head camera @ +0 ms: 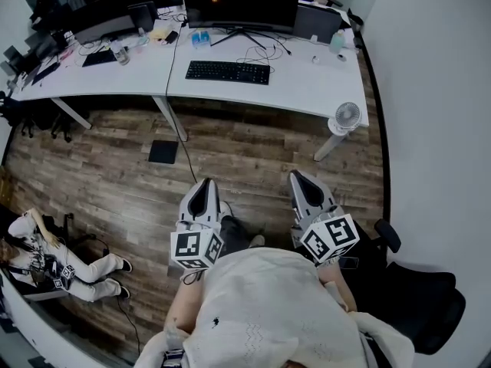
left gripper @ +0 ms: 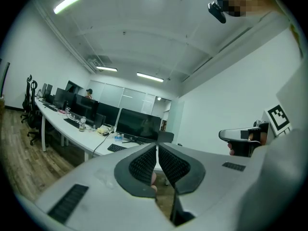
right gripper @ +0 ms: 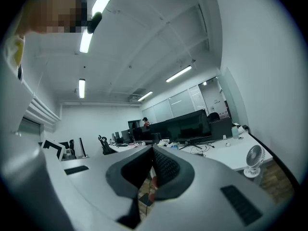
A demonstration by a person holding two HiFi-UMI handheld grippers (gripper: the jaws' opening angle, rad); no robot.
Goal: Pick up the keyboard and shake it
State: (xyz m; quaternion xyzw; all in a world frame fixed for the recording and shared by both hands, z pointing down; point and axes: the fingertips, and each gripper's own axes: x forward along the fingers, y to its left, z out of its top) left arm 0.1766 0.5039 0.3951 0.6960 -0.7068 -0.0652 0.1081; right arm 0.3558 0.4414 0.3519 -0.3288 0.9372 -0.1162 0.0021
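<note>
Grippers level and empty: your left gripper (head camera: 204,184) and right gripper (head camera: 301,176) each hold their jaws pressed together on nothing, close to your body. The flat black rectangular keyboard (head camera: 228,71) lies on the long white worktop (head camera: 307,83), well apart from both. The pick-up looks not yet started; next, step in, spread the jaws and take the keyboard by its ends.
</note>
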